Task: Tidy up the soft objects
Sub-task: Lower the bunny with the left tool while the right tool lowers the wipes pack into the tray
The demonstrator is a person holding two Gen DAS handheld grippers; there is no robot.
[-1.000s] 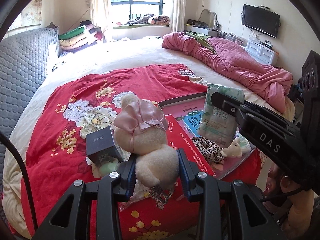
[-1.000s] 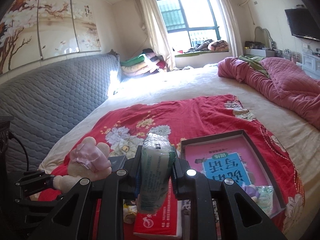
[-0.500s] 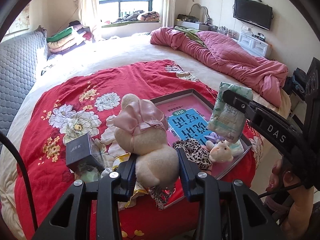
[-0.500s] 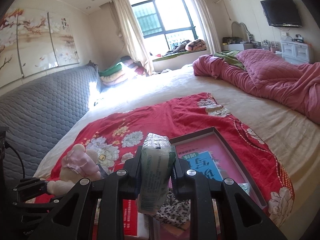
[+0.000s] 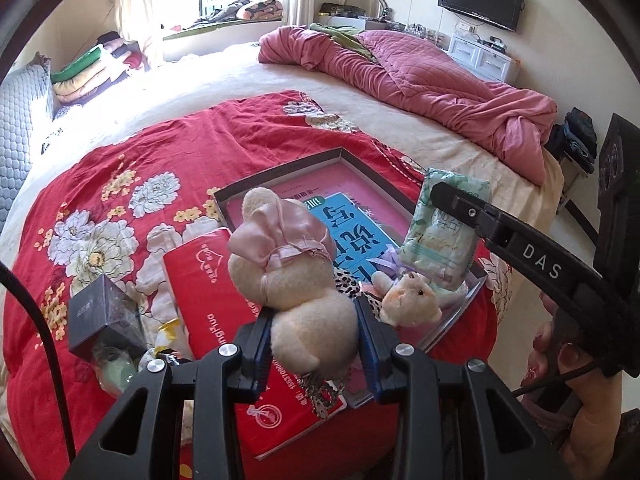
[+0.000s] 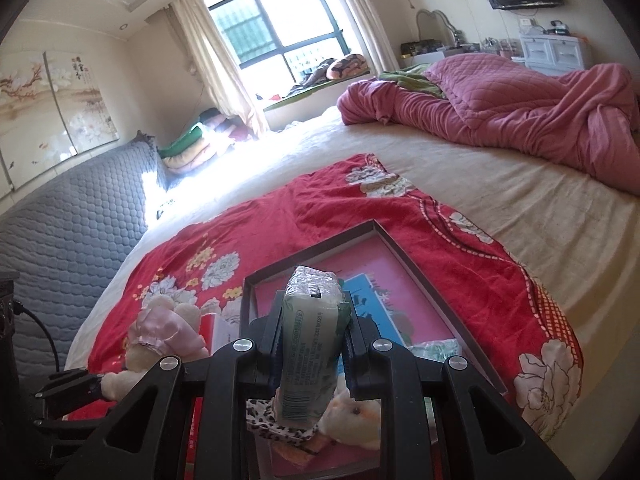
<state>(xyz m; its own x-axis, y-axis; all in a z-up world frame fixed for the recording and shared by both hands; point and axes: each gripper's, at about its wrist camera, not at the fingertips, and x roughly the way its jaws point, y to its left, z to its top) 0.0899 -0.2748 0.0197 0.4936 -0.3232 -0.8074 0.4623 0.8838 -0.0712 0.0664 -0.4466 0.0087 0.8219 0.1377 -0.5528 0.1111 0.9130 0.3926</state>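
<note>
Both loads carried toward the tray.
We find left fingers clamped on the plush rabbit, right fingers on the tissue pack, above it for sorting.

A cream plush bunny in a pink satin hood is upright, pinched at its rounded lower body, above the red packet and the shallow dark-rimmed tray on the red floral blanket. A pale green soft tissue pack stands on end, squeezed at its sides, over the tray's near part. In the tray lie a small cream plush animal and a leopard-print fabric piece, just beside each other.
</note>
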